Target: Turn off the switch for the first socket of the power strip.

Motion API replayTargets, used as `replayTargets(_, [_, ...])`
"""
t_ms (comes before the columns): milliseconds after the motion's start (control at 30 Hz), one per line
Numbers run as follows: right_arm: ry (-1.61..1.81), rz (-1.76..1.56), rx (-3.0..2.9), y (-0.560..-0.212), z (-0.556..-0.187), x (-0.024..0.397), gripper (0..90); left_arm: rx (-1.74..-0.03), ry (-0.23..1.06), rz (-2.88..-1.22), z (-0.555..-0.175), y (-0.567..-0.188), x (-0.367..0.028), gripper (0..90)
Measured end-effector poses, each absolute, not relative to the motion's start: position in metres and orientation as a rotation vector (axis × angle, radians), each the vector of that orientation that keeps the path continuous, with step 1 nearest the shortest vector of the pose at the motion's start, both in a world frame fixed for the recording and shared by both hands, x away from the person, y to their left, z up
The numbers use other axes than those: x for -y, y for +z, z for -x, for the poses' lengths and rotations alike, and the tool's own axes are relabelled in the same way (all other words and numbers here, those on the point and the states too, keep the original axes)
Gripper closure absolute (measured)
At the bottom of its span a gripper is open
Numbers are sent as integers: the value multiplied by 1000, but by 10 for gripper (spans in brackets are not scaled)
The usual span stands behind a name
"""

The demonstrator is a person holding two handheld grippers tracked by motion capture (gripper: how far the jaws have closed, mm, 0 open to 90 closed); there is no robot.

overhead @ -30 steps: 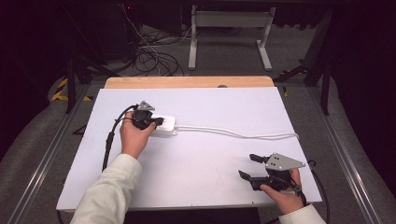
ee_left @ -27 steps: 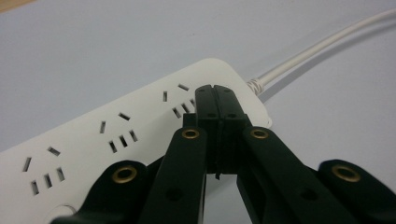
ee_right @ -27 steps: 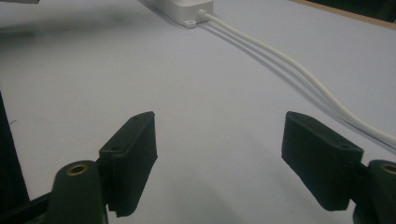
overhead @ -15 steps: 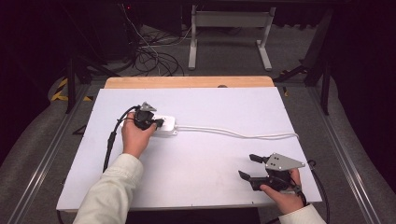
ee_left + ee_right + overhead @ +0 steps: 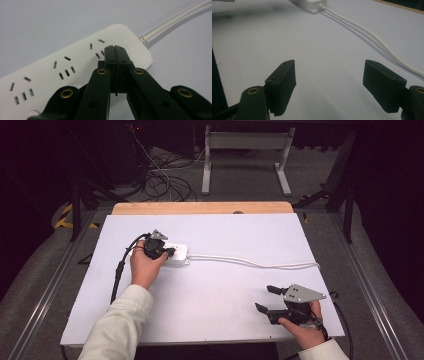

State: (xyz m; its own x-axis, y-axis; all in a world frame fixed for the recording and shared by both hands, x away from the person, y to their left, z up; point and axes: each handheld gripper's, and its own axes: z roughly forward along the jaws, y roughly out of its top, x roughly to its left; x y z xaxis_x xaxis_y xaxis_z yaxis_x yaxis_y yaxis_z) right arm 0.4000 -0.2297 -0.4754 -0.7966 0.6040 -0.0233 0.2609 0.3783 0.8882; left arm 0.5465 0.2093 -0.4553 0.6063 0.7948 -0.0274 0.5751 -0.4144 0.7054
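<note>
A white power strip lies on the white table top, left of centre. My left gripper rests over it with its jaws shut and nothing between them. In the left gripper view the closed tips sit just above the strip, near the socket closest to the cord end. The strip's white cord runs right across the table. My right gripper stands open near the front right corner, empty; its view shows the wide-apart pads over bare table, with the cord ahead.
A wooden strip edges the table's far side. Beyond it the floor holds tangled black cables and a white metal stand. A black cable trails from my left gripper toward the front.
</note>
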Motion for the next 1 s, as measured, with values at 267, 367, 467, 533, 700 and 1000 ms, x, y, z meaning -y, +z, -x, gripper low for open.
replayTargets(267, [1389,-754,-2300,-475,-400,230,269,-1074,416,-2152,-546,-456,-209,900])
replayTargets(367, [1388,-753,-2300,-475,-399,230,269,-1066,419,-2162,-546,-457,-208,900])
replayTargets(467, [1388,-752,-2300,-475,-399,230,269,-1064,424,-2163,-546,-457,-208,900])
replayTargets(533, [1390,-751,-2300,-475,-400,230,269,-1062,428,-2167,-545,-457,-208,900])
replayTargets(700, [1389,-751,-2300,-475,-399,230,269,-1064,430,-2167,-545,-457,-207,900])
replayTargets(1000, [1385,-750,-2303,-475,-399,230,270,-1059,465,-2181,-543,-457,-204,900])
